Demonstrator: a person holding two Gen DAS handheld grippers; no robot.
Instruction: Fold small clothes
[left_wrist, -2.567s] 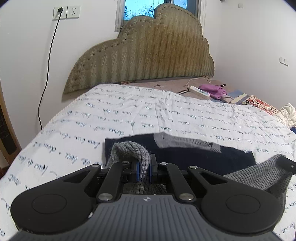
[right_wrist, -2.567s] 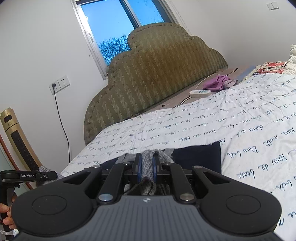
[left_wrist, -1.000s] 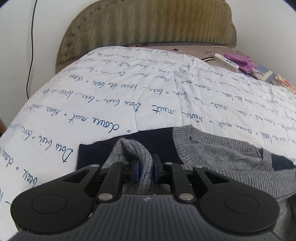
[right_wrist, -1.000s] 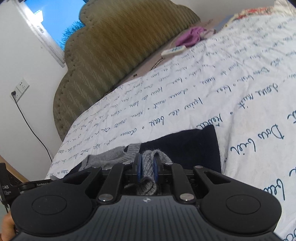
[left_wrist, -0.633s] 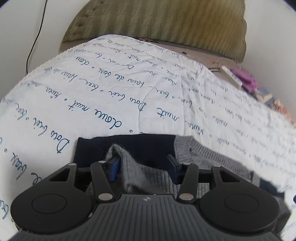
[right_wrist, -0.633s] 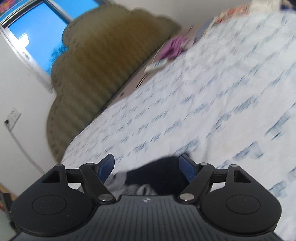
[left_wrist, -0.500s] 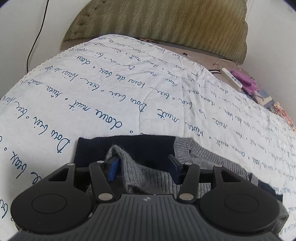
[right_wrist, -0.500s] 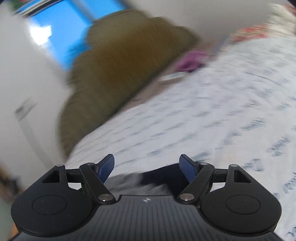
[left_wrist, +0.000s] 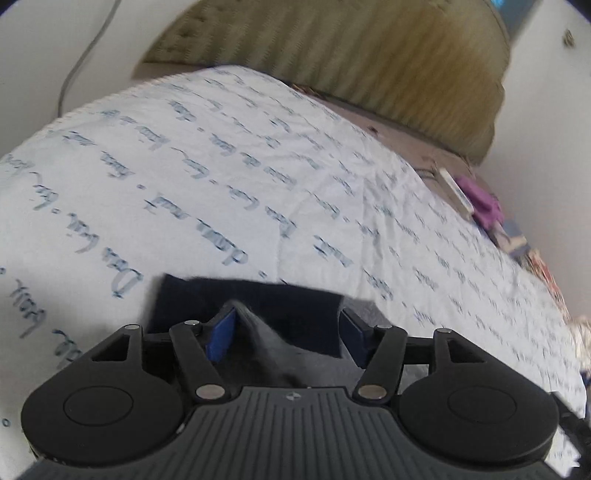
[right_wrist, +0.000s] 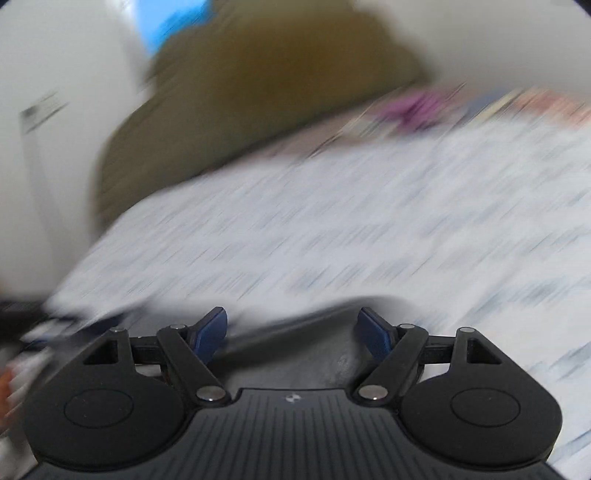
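- Bedspread (left_wrist: 258, 192), white with blue script, covered the bed; padded headboard (left_wrist: 369, 55) at the far end.
- Grey-and-navy knit garment (left_wrist: 258, 306) lay at the near edge, long axis left to right.
- Left gripper (left_wrist: 286, 332) sat directly over it, jaws opening, a grey ridge of knit loose between them, against the left pad only.
- Right gripper (right_wrist: 293, 332) released, spread wide, nothing clamped; view blurred, dark cloth just below.
- Judgement: left hand nearer for the coming fold.
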